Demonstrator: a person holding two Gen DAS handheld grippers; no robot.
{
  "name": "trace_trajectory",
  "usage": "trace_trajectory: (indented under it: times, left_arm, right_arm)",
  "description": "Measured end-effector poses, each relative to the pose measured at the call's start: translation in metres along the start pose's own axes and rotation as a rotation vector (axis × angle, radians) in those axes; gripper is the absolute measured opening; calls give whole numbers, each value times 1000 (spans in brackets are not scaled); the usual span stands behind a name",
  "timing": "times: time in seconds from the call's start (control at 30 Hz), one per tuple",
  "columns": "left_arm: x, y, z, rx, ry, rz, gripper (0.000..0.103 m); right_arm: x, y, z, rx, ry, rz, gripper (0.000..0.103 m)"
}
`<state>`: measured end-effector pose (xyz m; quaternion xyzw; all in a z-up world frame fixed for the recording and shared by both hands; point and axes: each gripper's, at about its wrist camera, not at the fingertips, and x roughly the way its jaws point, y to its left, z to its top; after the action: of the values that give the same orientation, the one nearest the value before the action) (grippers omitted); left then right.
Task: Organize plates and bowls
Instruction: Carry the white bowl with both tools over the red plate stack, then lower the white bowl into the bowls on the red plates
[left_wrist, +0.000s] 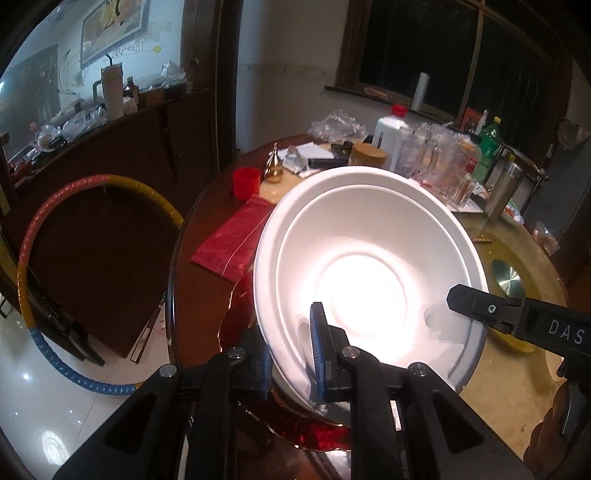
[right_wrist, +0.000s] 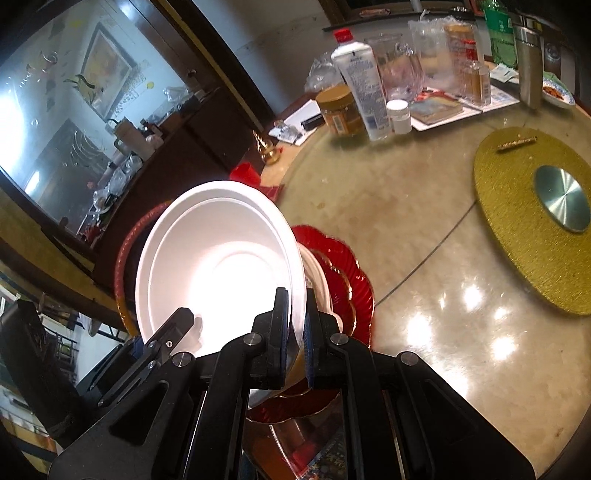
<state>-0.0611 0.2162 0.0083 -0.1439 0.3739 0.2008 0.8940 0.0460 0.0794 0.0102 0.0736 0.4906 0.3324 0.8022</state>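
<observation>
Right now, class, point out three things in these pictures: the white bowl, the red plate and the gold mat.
white bowl (left_wrist: 365, 273), left wrist view, on its inner bottom.
red plate (right_wrist: 349, 266), right wrist view, on its ribbed rim.
gold mat (right_wrist: 513, 206), right wrist view, on its bare glittery surface.

Dim, fisheye-bent room with dark corners; harsh glare blows out the white bowl, and lamp glints dot the glossy surface.

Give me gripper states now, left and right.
Left gripper: shut on the white bowl rim.
Right gripper: shut on the same bowl's opposite rim.
</observation>
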Motion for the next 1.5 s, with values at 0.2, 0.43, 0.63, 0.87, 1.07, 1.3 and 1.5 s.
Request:
trace_trajectory:
  times: [0.2, 0.43, 0.63, 0.87, 1.07, 1.3, 1.5]
  left_arm:
    - [5, 9, -2, -5, 8, 12, 17]
    - [12, 14, -6, -6, 28, 20, 17]
    - [14, 16, -8, -7, 30, 20, 17]
    - [14, 17, -8, -6, 30, 19, 18]
    - [14, 17, -7, -4, 30, 28, 19]
    - [13, 16, -5, 2, 26, 38, 19]
    - [9, 15, -4, 2, 13, 38, 19]
  right_arm:
    - [11, 4, -3, -13, 20, -15, 7]
    - [20, 7, -6, -21, 35, -32, 7]
    - [20, 13, -9, -44, 20, -59, 7]
    - [18, 19, -11, -79, 2, -106, 8]
    - [18, 21, -11, -96, -3, -122, 8]
    - [17, 22, -12, -104, -5, -129, 9]
    - [15, 24, -11, -124, -13, -144, 9]
